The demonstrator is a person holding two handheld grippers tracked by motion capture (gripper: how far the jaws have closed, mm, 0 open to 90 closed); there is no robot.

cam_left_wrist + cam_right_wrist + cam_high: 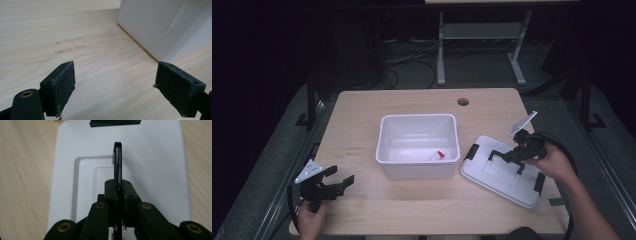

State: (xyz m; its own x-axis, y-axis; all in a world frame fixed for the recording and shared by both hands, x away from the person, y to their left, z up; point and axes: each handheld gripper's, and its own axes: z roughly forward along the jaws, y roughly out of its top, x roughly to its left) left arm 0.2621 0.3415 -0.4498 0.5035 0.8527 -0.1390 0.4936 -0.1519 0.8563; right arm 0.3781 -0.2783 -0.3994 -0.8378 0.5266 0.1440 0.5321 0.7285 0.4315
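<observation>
- Lid (504,176) lies flat on the worktop (362,125) at about four o'clock from the open white bin (418,145), just beside it; its thin black handle (117,160) stands up on edge — and the right gripper (518,152) is clamped on that handle, pads pressed to either side of it in the right gripper view.
- Grip sits on a narrow strip; if the handle is hinged, a lift could let the lid swing and hang crooked beneath it; a crooked lid would meet the bin's rim corner-first and fail to seat.
- Black latch (472,152) at the lid's nine o'clock end points towards the bin; carried low, that end could knock the bin wall and shove the bin across the worktop.
- Small red-and-white item (437,155) rests in the bin's five o'clock corner; whether it stands proud of the rim I cannot tell; if so, it could foul the closing.
- Left gripper (332,183) waits at seven o'clock of the bin, jaws wide and empty, near its wall yet not touching — so nothing steadies the bin against a push.
</observation>
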